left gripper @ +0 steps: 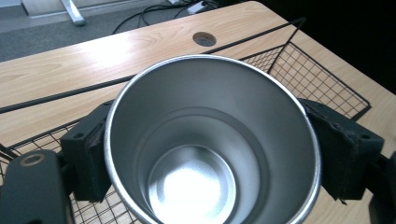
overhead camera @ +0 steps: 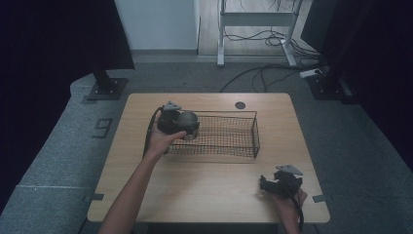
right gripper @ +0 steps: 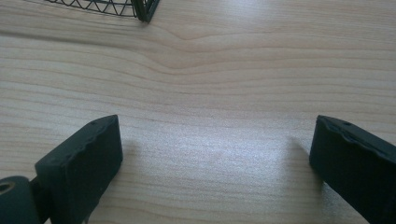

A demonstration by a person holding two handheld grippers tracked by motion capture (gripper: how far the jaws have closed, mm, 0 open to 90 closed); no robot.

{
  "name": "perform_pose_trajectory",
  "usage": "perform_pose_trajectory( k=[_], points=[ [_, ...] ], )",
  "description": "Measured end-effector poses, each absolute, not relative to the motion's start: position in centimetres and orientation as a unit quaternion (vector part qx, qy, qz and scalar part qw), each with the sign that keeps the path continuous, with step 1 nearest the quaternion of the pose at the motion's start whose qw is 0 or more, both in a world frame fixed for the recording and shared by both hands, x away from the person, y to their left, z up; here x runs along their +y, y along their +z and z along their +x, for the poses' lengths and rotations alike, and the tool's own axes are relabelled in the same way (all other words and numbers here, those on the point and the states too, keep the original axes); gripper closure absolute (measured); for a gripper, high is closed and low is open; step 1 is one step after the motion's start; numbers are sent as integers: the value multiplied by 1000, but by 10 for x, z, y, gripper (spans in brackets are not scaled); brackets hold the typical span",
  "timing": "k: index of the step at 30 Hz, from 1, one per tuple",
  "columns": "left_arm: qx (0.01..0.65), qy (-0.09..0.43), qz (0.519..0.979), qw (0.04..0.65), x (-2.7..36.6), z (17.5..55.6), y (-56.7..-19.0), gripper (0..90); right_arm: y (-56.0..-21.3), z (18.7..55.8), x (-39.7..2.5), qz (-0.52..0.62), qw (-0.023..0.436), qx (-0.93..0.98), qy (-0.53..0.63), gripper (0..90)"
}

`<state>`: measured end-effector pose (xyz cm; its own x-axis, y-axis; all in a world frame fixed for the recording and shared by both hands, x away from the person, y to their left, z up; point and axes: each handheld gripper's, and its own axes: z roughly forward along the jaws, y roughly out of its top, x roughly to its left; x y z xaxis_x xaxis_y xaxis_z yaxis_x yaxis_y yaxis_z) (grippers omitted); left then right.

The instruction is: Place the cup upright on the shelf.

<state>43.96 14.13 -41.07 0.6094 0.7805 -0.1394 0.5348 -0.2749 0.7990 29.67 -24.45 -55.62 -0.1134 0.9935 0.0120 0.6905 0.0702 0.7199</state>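
A steel cup (left gripper: 212, 140) sits clamped between the jaws of my left gripper (left gripper: 212, 154), its mouth facing the camera and its inside empty. In the high view the left gripper (overhead camera: 181, 127) holds the cup (overhead camera: 188, 120) over the left end of a black wire basket (overhead camera: 234, 146) on the wooden table (overhead camera: 209, 190). My right gripper (overhead camera: 269, 184) rests low near the table's front right corner; its jaws stand wide apart over bare wood (right gripper: 212, 149), with nothing between them.
A round cable hole (overhead camera: 240, 105) lies in the table behind the basket. The basket's wire rim and mesh wall (left gripper: 322, 79) run behind the cup. One basket corner (right gripper: 142, 11) shows at the top of the right gripper view. Cables and stand feet lie on the floor beyond.
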Motion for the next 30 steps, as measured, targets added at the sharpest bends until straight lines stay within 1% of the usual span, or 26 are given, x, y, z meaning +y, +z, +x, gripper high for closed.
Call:
perform_pose_trajectory(
  k=[30],
  points=[
    [431, 118, 796, 407, 127, 461, -440, 144, -556, 297, -245, 614, 256, 685, 295, 26]
  ],
)
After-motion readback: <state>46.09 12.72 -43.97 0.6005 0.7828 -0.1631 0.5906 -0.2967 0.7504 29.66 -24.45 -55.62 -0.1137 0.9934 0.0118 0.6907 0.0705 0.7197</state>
